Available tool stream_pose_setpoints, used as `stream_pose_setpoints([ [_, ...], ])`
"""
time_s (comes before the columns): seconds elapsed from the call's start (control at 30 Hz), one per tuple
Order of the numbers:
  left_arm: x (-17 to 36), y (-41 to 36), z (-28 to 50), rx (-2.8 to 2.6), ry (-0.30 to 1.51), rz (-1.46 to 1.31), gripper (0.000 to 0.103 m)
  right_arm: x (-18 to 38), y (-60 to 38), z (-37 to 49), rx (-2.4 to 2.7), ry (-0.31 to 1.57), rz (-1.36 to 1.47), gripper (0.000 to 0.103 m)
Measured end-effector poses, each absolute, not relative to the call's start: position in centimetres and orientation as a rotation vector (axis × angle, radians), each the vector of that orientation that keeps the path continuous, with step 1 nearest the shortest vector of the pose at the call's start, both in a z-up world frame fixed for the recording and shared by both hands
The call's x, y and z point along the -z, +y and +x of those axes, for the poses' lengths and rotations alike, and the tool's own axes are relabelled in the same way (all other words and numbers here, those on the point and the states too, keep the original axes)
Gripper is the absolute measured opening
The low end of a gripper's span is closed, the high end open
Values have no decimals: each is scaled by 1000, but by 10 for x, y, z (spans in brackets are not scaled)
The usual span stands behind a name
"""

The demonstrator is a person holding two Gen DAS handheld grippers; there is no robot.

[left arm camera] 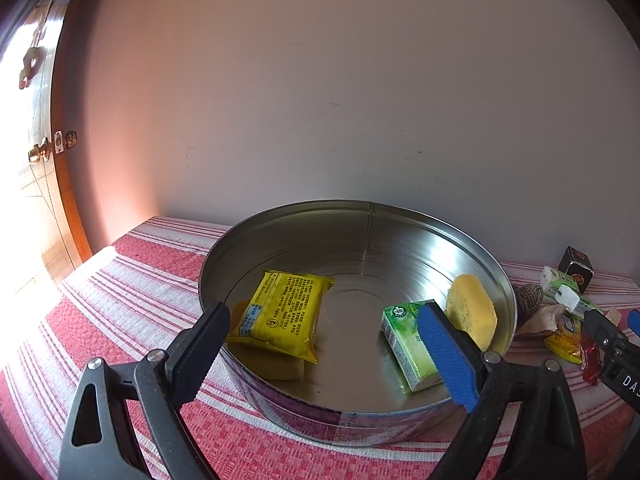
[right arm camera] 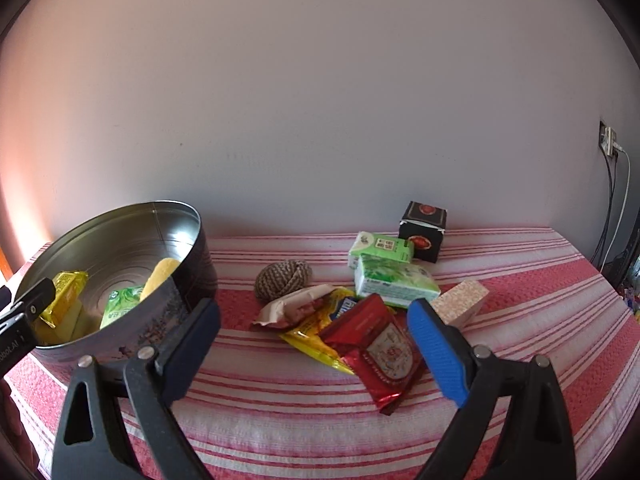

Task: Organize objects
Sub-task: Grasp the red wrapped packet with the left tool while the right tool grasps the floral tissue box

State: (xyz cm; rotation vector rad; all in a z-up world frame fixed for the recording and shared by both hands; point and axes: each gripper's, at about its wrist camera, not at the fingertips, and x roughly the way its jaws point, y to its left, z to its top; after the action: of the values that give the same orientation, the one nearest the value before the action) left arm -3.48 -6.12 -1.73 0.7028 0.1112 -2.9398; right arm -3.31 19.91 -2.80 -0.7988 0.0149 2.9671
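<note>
A round metal tin (left arm camera: 304, 210) holds a yellow packet (left arm camera: 280, 312), a green tissue pack (left arm camera: 408, 344) and a yellow sponge (left arm camera: 472, 312). My left gripper (left arm camera: 324, 344) hovers open over the tin's near rim with nothing between its fingers. In the right wrist view the tin (right arm camera: 192, 276) stands at the left. My right gripper (right arm camera: 316, 336) is open above a pile on the striped cloth: a red packet (right arm camera: 380, 352), a yellow wrapper (right arm camera: 308, 336), a beige wrapper (right arm camera: 292, 304). Behind lie two green tissue packs (right arm camera: 394, 284) (right arm camera: 378, 248), a twine ball (right arm camera: 284, 278), a speckled block (right arm camera: 462, 300) and a black box (right arm camera: 424, 230).
The red and white striped cloth (right arm camera: 280, 396) covers the table, which ends at a pale wall. A door with a brass knob (left arm camera: 42, 154) stands at the far left. Cables hang from a wall socket (right arm camera: 610, 140) at the right. The left gripper's body (right arm camera: 20, 328) shows beside the tin.
</note>
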Motion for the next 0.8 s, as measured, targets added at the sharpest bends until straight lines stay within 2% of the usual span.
stream_pose_setpoints([
  [0.37,19,14,-10,3021,-5,755,96,38,282,-34,-2903,69,-961,96],
  [0.8,29,109,-11,3108,-51,947,96,61,322,-65,-2911,85,-1277,97],
])
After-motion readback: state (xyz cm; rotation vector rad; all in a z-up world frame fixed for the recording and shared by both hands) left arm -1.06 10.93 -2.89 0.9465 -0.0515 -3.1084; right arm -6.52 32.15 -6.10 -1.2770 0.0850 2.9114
